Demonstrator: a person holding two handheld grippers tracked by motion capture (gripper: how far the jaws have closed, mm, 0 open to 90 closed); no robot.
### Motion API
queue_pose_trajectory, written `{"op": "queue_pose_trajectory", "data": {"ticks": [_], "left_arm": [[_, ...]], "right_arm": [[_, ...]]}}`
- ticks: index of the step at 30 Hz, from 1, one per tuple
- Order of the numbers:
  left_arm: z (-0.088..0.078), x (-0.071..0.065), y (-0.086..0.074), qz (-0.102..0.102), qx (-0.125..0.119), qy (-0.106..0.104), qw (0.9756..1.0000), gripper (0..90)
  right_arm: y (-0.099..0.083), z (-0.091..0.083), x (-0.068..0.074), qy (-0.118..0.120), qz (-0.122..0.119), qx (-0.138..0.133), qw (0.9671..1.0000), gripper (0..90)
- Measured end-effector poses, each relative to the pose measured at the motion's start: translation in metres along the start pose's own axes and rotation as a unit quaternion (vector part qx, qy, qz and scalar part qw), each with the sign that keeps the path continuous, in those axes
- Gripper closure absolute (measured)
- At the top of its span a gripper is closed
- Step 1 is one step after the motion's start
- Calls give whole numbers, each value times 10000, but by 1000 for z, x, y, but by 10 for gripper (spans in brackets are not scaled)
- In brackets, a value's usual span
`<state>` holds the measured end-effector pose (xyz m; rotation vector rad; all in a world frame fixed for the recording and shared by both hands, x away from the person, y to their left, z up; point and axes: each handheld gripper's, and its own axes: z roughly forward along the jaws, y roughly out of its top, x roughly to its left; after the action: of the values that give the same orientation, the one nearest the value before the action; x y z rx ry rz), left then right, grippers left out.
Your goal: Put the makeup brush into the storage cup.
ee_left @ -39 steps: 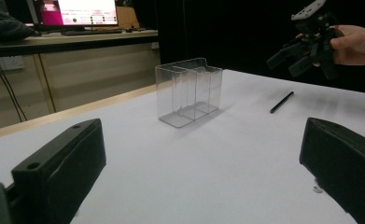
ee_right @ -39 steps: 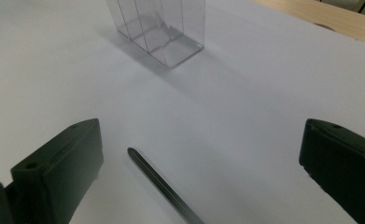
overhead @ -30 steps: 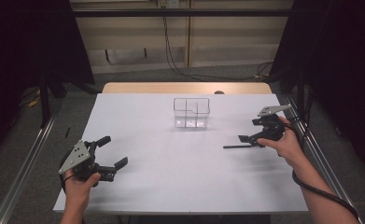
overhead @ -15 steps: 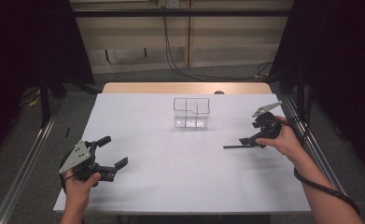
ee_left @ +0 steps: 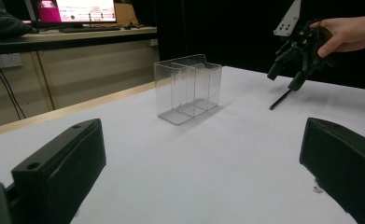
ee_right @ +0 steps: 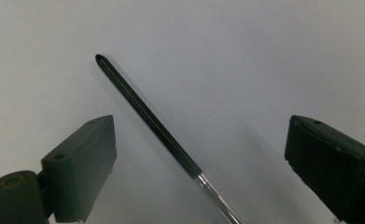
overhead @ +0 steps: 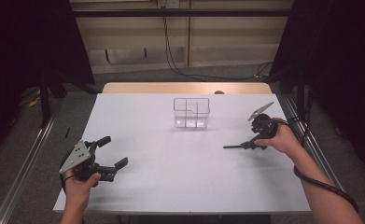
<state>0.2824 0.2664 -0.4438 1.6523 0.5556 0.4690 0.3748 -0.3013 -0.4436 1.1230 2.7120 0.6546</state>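
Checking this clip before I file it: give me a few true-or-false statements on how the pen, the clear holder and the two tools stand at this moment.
1. The slim black pen with a clear end lies flat on the white table. True.
2. The right tool is clamped shut on the pen. False: the pen lies between its jaws, which have just been closing, but the pads stand clear of it.
3. The clear plastic compartment holder stands upright on the table. True.
4. The pen is already inside the holder. False: it lies on the table to the right of the holder in the high view.
5. The left tool grips the holder. False: it is open near the table's front left, far from the holder.
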Motion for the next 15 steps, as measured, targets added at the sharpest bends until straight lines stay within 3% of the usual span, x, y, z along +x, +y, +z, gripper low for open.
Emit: {"op": "queue_pose_trajectory", "data": {"ticks": [15], "left_arm": [[2, -1, 0, 15, 43, -16, 10000, 4]], "right_arm": [[-4, 3, 0, -134, -278, 779, 9965, 309]]}}
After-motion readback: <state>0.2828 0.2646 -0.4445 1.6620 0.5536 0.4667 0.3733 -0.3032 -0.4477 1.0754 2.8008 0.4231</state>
